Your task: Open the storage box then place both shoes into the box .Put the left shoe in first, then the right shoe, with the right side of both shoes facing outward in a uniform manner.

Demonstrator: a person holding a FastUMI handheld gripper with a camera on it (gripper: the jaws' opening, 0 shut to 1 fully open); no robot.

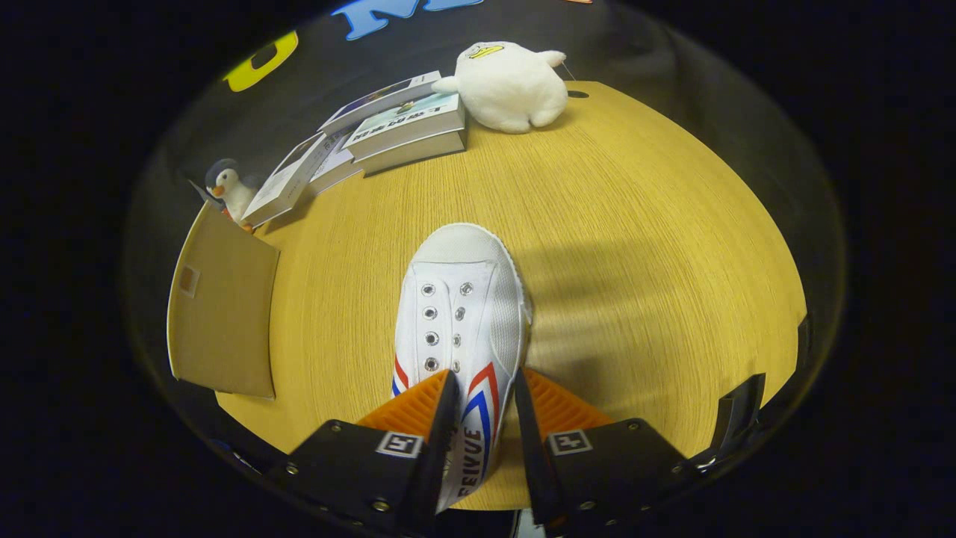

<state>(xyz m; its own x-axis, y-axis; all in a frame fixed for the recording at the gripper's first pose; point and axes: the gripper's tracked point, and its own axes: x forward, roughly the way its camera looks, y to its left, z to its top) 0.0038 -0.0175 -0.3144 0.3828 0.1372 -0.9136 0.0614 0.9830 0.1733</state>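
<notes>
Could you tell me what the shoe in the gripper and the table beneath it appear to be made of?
The white shoe, gripped at its side wall between both fingers of the gripper, looks like matte woven canvas with metal eyelets, which glint, and a toe cap that is probably rubber, finely textured. The table shows pale wood grain with a soft sheen; whether laminate or solid wood cannot be told.

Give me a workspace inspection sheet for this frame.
Surface: wooden table, light grain.
Job's things: white sneaker, toe pointing away from the fingers; tan storage box to its left, lid closed.
Clutter: stack of books; white plush toy beside them; small penguin figure behind the box.
Grippers: hand-held gripper shut on the sneaker's side wall near the heel.
Cables: nothing seen.
Surroundings: black cloth booth wall.
</notes>
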